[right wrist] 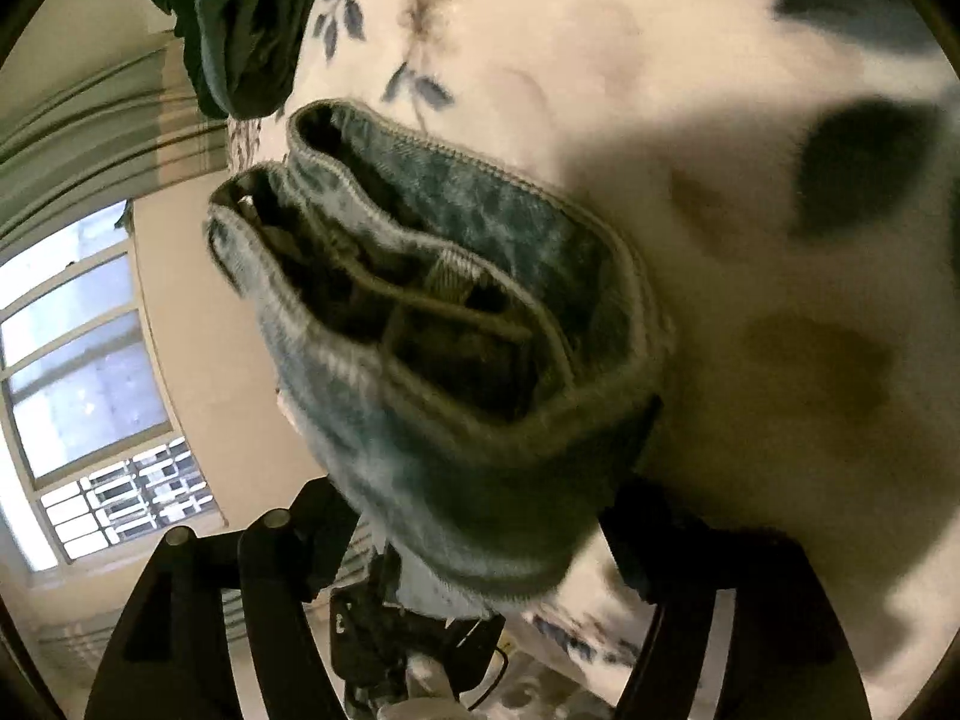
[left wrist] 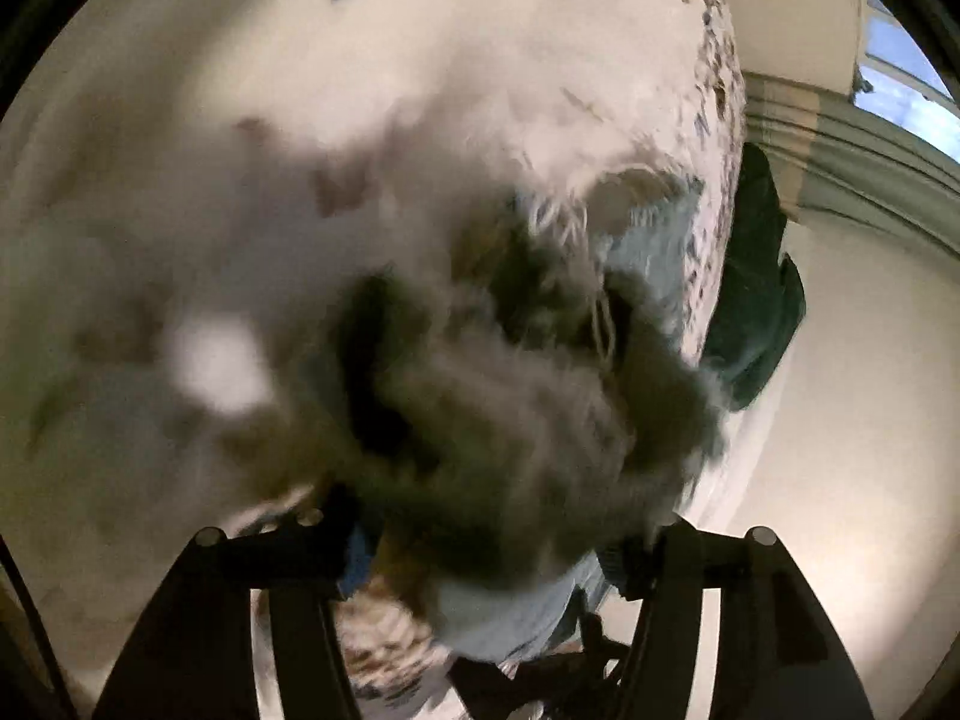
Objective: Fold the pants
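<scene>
The floral bedsheet (right wrist: 690, 90) fills both views, white with blue leaves, running from twelve o'clock round to three in the right wrist view. Against it sit the pants (right wrist: 456, 324), blue denim, bunched in thick layers with hems or a waistband gaping open toward ten o'clock. In the left wrist view the same denim is a blur at centre, frayed threads trailing up toward one o'clock. A dark green garment (right wrist: 240, 18) lies at eleven o'clock, beside the sheet's edge. A window (right wrist: 78, 324) shows at nine.

Right gripper (right wrist: 480, 540): jaws set fairly wide, a fat wad of denim packed between them, so it looks clamped on the pants. Left gripper (left wrist: 498, 546): also spread around cloth at six o'clock, apparently gripping, though the blur makes the contact uncertain.

My read: mid-fold, both ends held up and being carried over. Next calls for laying the bundle flat on the sheet, edges matched, then letting go without dragging the layers askew.
</scene>
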{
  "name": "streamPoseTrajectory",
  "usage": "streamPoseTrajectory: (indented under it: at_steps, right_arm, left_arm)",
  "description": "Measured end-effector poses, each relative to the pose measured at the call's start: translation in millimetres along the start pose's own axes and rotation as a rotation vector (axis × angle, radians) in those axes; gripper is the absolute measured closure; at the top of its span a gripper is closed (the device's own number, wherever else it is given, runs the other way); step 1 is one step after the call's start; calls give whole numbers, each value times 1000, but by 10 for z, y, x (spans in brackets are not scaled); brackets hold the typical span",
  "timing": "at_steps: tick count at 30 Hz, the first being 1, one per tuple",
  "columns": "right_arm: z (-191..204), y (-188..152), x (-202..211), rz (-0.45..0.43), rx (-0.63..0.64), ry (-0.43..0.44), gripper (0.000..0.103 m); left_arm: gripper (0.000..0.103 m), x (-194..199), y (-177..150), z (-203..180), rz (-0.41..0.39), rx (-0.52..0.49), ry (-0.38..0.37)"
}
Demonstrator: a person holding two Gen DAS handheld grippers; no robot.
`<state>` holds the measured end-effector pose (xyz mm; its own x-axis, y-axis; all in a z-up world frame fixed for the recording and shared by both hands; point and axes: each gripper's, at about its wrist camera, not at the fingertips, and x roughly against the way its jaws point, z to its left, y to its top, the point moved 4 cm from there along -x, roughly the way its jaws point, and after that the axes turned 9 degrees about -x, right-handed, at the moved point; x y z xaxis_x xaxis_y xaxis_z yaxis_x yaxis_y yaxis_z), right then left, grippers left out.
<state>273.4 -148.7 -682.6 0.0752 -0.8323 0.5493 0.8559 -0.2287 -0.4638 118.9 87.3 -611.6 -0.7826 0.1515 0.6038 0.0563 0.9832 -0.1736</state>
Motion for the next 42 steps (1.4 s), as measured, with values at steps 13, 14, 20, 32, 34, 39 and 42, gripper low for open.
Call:
streamPoseTrajectory:
  at_steps: [13,14,20,32,34,39,42]
  right_arm:
    - [750,-360,395,-164,-11,17,67]
    - [817,-403,486,-178,-26,32,67]
    - [1422,-554,1203,-312,-87,159,68]
    - [3009,770,2517,-620,28,389,68]
    - [3050,1083,2630,-652,59,393,69]
    - [2390,1885,2317,-660,-14,329,68]
    - [1673,2121,1970,-609,-114,243,68]
  left_arm:
    - [83,259,349,-1214,150,-372,96]
    - [84,262,307,-1330,172,-397,98]
    - [84,3,96,-2382,321,-539,49]
    - [83,-1461,-356,-4477,452,-749,-176]
    - [83,-1832,-359,-4622,461,-770,-171]
    - [83,-2812,-331,-4184,541,-804,-51]
    - [83,-3174,-249,-3507,591,-758,83]
